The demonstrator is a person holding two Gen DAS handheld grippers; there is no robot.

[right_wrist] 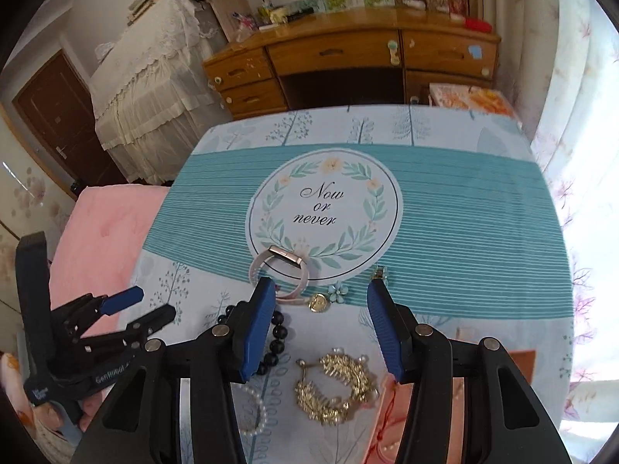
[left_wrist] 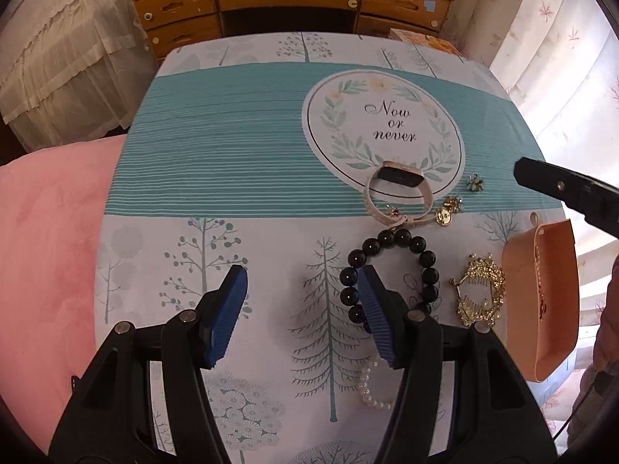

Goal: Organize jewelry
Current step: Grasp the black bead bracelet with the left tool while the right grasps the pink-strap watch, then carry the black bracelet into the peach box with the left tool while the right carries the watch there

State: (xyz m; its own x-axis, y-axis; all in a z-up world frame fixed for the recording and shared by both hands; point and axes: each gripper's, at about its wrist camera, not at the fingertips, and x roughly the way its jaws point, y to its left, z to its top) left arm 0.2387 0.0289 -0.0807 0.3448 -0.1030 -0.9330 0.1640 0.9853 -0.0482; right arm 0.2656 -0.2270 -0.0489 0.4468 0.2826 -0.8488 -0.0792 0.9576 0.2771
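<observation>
The left tongs (left_wrist: pixel 303 309) stand open above the bench (left_wrist: pixel 232 147), which wears a teal-striped cloth printed with trees, and nothing lies between the blue pads. The right tongs (right_wrist: pixel 323 328) are likewise open and empty, pointing down over the jewelry.

Only the left wrist view shows the peach tray (left_wrist: pixel 557 332) whole: it sits at 3 o'clock from the gold hair comb (left_wrist: pixel 479 294), just beside it, with a thin chain and a small red piece inside. In the right wrist view that tray (right_wrist: pixel 464 398) is mostly hidden behind the right tongs, and a red cord lies at its near edge.

Only the right wrist view shows the left tongs (right_wrist: pixel 149 307) from outside, at 9 o'clock over the bench's edge beside a pink blanket (right_wrist: pixel 104 232).

The jewelry is clustered on the near half of the cloth. The black bead bracelet (left_wrist: pixel 390 266) lies at 9 o'clock from the comb, partly behind the left tongs' right pad. A pearl strand (left_wrist: pixel 371 386) lies at 6 o'clock from the beads. The pink band watch (left_wrist: pixel 398 189) sits at 12 o'clock from the beads, overlapping the rim of the printed "Now or never" circle (left_wrist: pixel 383 123). A small gold watch face (right_wrist: pixel 318 302) and a teal flower earring (right_wrist: pixel 338 292) lie at 3 o'clock from the band. A wooden desk (right_wrist: pixel 348 58) stands beyond the bench.
</observation>
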